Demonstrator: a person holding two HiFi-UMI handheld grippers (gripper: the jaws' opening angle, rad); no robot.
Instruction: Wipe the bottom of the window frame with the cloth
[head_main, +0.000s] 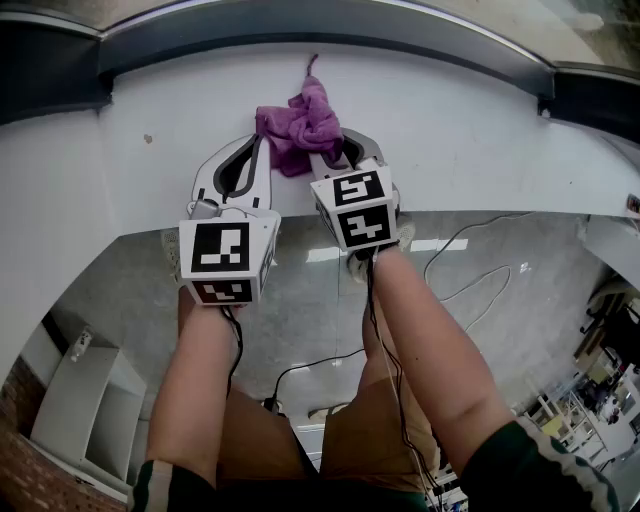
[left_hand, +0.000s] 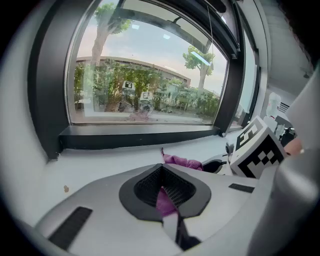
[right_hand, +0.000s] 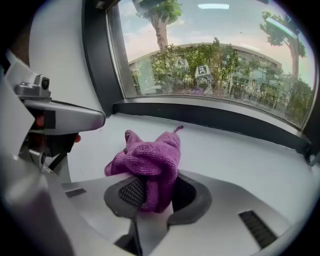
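Cloth: purple, terry/microfibre look, bunched in a lump on white sill, near dark bottom rail of window frame; main lump apart from rail, can't tell if its thin tail touches. Right tongs closed on a thick fold, most of the bulk heaped above the jaws. Left tongs also closed, w/ only a thin purple edge pinched betw. the pads; rest of cloth lies beyond, to its right. Both tongs side by side, close together, low over sill. Handling, est.: v. light, soft, limp, no stiffness; will fold & drag rather than push. Pile prob. catches on sill a bit, so may roll under itself when swept. Not fragile, not slippery. Thin pinch on left looks the weaker hold, could pull out under tension. Best hold, prob.: deep in a thick fold, leaving a wad ahead of the jaws to press into the corner where sill meets rail, so fabric & not tong tips rubs the frame. Wipe of rail not yet begun, judging by the gap.
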